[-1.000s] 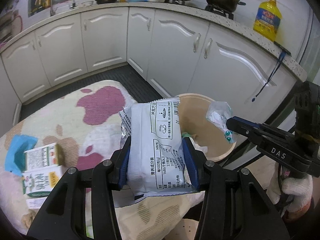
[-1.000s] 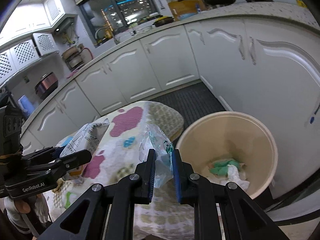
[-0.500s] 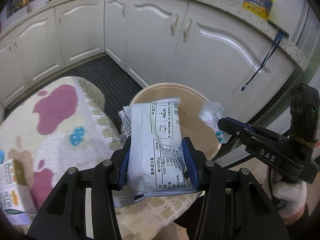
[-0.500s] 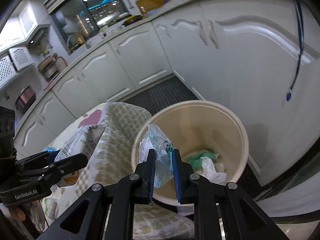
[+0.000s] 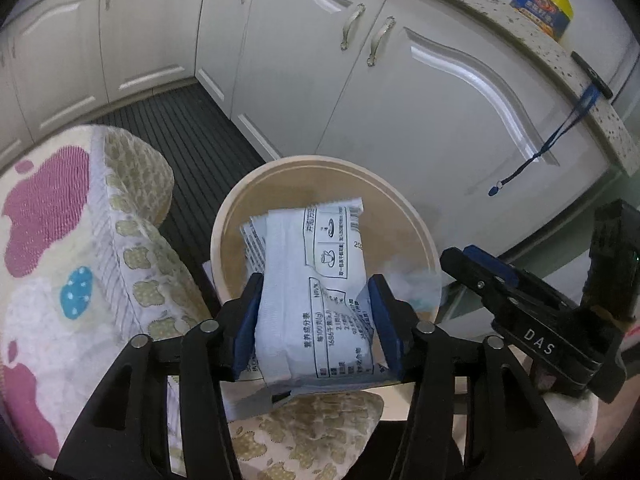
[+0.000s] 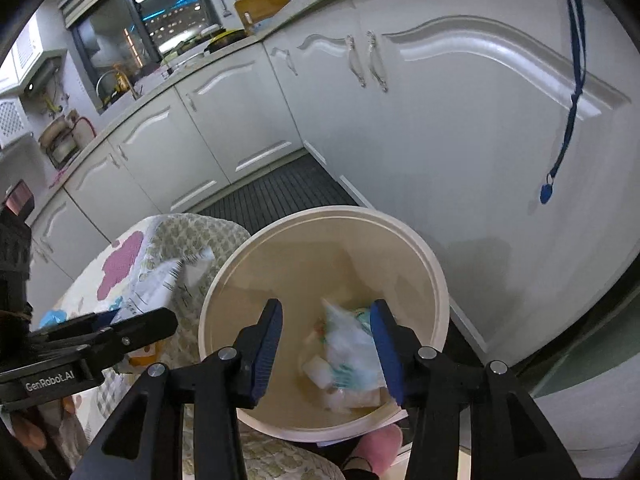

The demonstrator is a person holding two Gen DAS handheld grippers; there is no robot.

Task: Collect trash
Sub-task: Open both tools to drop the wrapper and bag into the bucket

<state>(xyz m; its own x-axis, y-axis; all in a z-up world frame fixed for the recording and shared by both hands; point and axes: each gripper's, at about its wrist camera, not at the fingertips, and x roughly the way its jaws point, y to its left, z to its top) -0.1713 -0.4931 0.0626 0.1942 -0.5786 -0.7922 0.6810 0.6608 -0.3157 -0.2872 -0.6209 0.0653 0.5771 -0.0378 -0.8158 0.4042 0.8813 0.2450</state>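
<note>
My left gripper (image 5: 316,320) is shut on a white snack packet (image 5: 316,288) with printed text and holds it over the near rim of the beige trash bin (image 5: 280,168). My right gripper (image 6: 326,344) is open above the same bin (image 6: 424,256). A crumpled clear plastic wrapper (image 6: 350,344), blurred, is between its fingers, apart from them, inside the bin with other scraps. The right gripper (image 5: 472,264) shows at the right of the left wrist view. The left gripper (image 6: 160,320) with the packet (image 6: 168,280) shows at the left of the right wrist view.
A table with a flowered cloth (image 5: 72,248) stands left of the bin. White kitchen cabinets (image 5: 400,92) run behind it, over a dark ribbed floor mat (image 5: 180,128). A blue lanyard (image 6: 568,100) hangs from the counter. A yellow oil bottle (image 5: 540,4) stands on the counter.
Both grippers moved over the bin. My right gripper opened and let go of the plastic wrapper, which is dropping into the bin. My left gripper still holds the packet.
</note>
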